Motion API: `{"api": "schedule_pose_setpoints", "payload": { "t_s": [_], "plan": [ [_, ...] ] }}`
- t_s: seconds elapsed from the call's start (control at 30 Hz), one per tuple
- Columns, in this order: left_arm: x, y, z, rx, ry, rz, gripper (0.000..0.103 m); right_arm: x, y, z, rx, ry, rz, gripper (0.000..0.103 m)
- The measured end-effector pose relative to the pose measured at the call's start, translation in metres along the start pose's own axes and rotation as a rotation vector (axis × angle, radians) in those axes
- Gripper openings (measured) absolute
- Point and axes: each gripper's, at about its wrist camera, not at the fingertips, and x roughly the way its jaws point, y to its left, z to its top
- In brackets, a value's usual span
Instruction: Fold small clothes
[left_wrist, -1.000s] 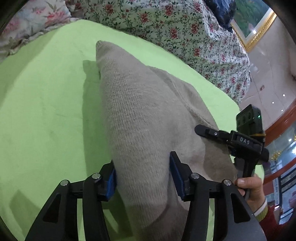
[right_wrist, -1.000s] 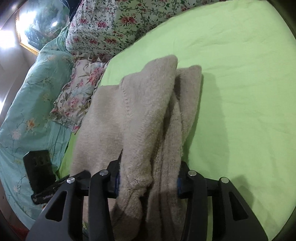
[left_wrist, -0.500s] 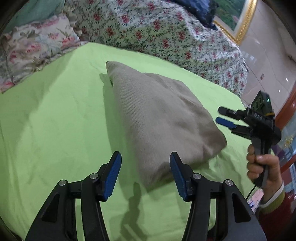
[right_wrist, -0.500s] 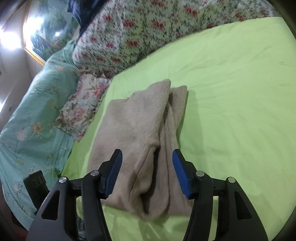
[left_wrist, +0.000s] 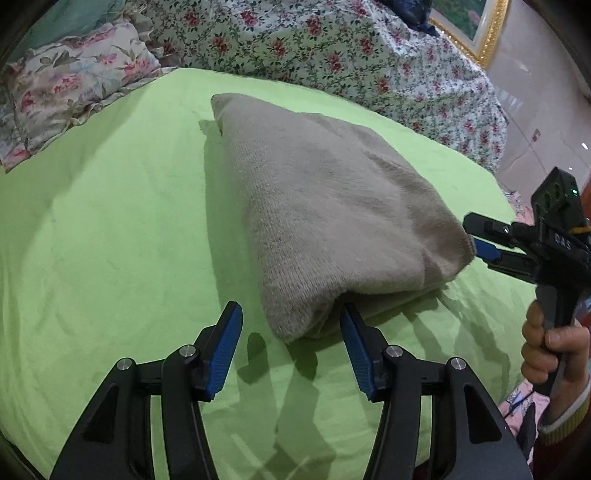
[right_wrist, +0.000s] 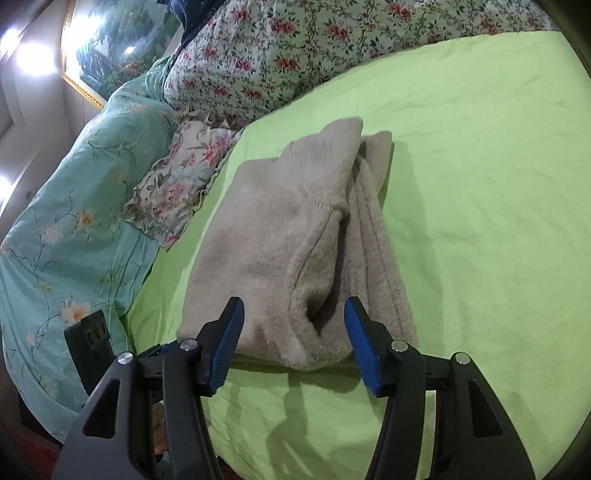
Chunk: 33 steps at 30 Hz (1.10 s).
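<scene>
Left wrist view shows the left tongs (left_wrist: 291, 334) spread wide, with nothing between the blue pads (left_wrist: 226, 349). They sit low over the green bed sheet (left_wrist: 110, 229), just in front of the near corner of the folded beige sweater (left_wrist: 332, 206). The sweater lies flat on the sheet in a thick, soft bundle. At its right edge the right tongs (left_wrist: 484, 240) are close to the knit, and a hand (left_wrist: 550, 350) grips their handle.

From the right wrist view, the right tongs (right_wrist: 293, 339) are also spread wide and pinch nothing. The sweater (right_wrist: 280, 236) lies right ahead of them, with its layers stacked and a folded sleeve along its right side. The green sheet (right_wrist: 480, 184) spreads out around it. A flowery pillow (right_wrist: 181, 177) and a teal quilt (right_wrist: 66, 206) lie to the left, and a flowery blanket (right_wrist: 295, 48) lies at the back.
</scene>
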Motion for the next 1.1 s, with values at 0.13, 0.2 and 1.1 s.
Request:
{"api": "schedule_pose_setpoints", "payload": {
  "t_s": [0.13, 0.2, 1.1],
  "plan": [
    [0.006, 0.002, 0.004, -0.003, 0.003, 0.056, 0.056, 0.006, 0.005, 0.001, -0.027, 0.015, -0.011, 0.058],
    [0.013, 0.002, 0.005, 0.0, 0.015, 0.123, 0.058, 0.011, 0.008, 0.002, -0.045, 0.021, -0.022, 0.058],
    [0.026, 0.009, 0.009, -0.014, 0.044, 0.151, 0.055, 0.037, -0.019, 0.025, 0.055, 0.068, -0.082, 0.059]
  ]
}}
